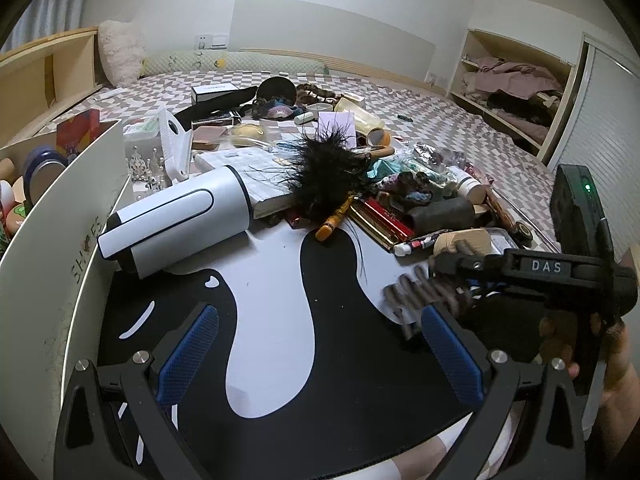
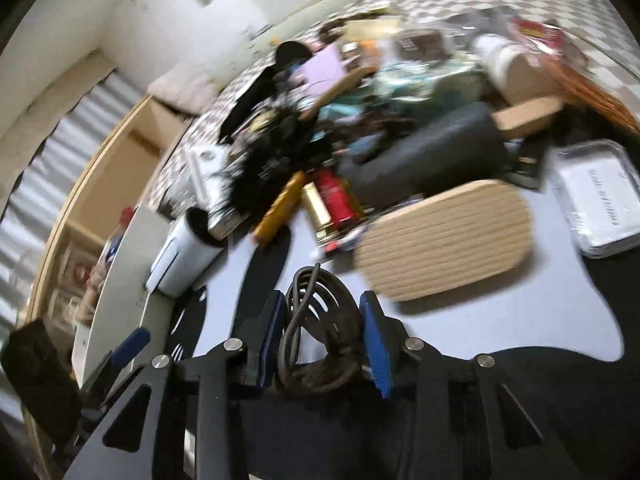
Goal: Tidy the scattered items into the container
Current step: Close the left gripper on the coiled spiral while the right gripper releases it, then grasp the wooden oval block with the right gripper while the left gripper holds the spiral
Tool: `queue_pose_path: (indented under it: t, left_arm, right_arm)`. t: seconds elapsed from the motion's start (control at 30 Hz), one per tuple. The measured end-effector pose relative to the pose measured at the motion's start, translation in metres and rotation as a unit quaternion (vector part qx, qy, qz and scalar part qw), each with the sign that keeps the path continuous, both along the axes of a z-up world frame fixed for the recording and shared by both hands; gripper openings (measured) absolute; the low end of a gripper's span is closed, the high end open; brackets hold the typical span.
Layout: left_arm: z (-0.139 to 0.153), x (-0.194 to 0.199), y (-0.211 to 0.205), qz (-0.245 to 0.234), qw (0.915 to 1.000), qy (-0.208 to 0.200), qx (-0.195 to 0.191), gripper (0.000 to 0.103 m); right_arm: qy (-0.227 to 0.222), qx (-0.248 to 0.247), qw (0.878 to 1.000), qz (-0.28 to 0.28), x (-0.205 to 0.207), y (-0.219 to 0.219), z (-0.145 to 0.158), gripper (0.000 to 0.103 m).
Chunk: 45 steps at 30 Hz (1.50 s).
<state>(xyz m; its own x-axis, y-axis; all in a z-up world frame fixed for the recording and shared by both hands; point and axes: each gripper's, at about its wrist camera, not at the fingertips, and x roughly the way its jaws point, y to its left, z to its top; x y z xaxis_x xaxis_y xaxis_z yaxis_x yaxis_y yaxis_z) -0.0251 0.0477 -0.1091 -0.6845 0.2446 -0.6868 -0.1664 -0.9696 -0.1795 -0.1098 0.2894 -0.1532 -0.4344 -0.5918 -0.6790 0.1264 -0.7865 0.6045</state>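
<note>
My right gripper [image 2: 322, 332] is shut on a coiled dark cable [image 2: 320, 320], held between its blue pads above the black-and-white mat [image 2: 480, 332]. In the left wrist view the right gripper [image 1: 436, 276] enters from the right with the blurred cable [image 1: 420, 296] hanging from it. My left gripper [image 1: 320, 340] is open and empty above the mat [image 1: 272, 300]. The white shoe box [image 1: 68, 240], the container, stands at the left with items inside. A pile of scattered items lies beyond: a white and black device [image 1: 180, 220], a black feather tuft [image 1: 324, 172], a wooden brush [image 2: 444, 240].
A book [image 1: 256, 176], red and gold box [image 1: 380, 216], dark cylinder [image 1: 440, 212], white bottle [image 1: 468, 184] and a clear plastic case [image 2: 600, 204] crowd the bed. A wooden headboard shelf [image 1: 44, 76] runs behind the box. An open wardrobe [image 1: 516, 84] stands at the right.
</note>
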Motion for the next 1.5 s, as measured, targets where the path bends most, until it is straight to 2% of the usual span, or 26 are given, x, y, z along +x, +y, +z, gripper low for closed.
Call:
queue_pose_path:
  t: [0.2, 0.3, 0.37, 0.53, 0.7, 0.87, 0.93, 1.1, 1.13, 1.27, 1.33, 1.43, 1.5]
  left_arm:
    - [-0.005, 0.007, 0.001, -0.029, 0.9995, -0.005, 0.012, 0.102]
    - [-0.010, 0.013, 0.009, -0.059, 0.9982, 0.001, 0.005, 0.102]
    - [-0.013, 0.017, 0.018, -0.079, 0.9968, 0.007, -0.008, 0.102]
    - [-0.014, 0.028, 0.041, -0.128, 0.9897, 0.039, -0.050, 0.101]
    - [-0.017, 0.037, 0.061, -0.157, 0.9798, 0.073, -0.099, 0.101]
    - [-0.024, 0.033, 0.070, -0.155, 0.9778, 0.078, -0.117, 0.086]
    - [-0.027, 0.030, 0.070, -0.150, 0.9794, 0.072, -0.115, 0.073]
    - [-0.029, 0.028, 0.071, -0.154, 0.9813, 0.058, -0.100, 0.072]
    - [-0.030, 0.028, 0.071, -0.154, 0.9818, 0.054, -0.096, 0.069]
    - [-0.032, 0.023, 0.065, -0.142, 0.9864, 0.035, -0.075, 0.069]
    - [-0.033, 0.020, 0.061, -0.132, 0.9890, 0.027, -0.061, 0.069]
    - [-0.031, 0.013, 0.049, -0.111, 0.9934, 0.011, -0.026, 0.069]
    - [-0.031, 0.009, 0.041, -0.095, 0.9955, 0.001, -0.004, 0.069]
  right_arm:
    - [-0.029, -0.046, 0.998, 0.039, 0.005, -0.021, -0.004, 0.040]
    - [-0.061, -0.080, 0.994, 0.049, 0.006, -0.026, -0.008, 0.040]
    - [-0.082, -0.094, 0.990, 0.058, 0.006, -0.029, -0.010, 0.040]
    - [-0.077, -0.079, 0.992, 0.069, 0.007, -0.035, 0.002, 0.040]
    - [-0.085, -0.101, 0.988, 0.075, 0.007, -0.035, 0.006, 0.040]
    - [-0.100, -0.117, 0.985, 0.078, 0.009, -0.035, 0.004, 0.040]
    - [-0.105, -0.115, 0.985, 0.080, 0.009, -0.035, 0.003, 0.040]
    - [-0.103, -0.102, 0.986, 0.083, 0.010, -0.033, 0.002, 0.040]
    - [-0.100, -0.100, 0.986, 0.082, 0.009, -0.031, 0.003, 0.040]
    - [-0.080, -0.090, 0.991, 0.062, 0.006, -0.016, 0.012, 0.040]
    - [-0.061, -0.064, 0.995, 0.039, 0.005, -0.004, 0.018, 0.040]
    - [-0.019, 0.002, 1.000, -0.008, 0.004, 0.016, 0.027, 0.041]
    - [-0.003, 0.037, 0.998, -0.042, 0.003, 0.030, 0.029, 0.052]
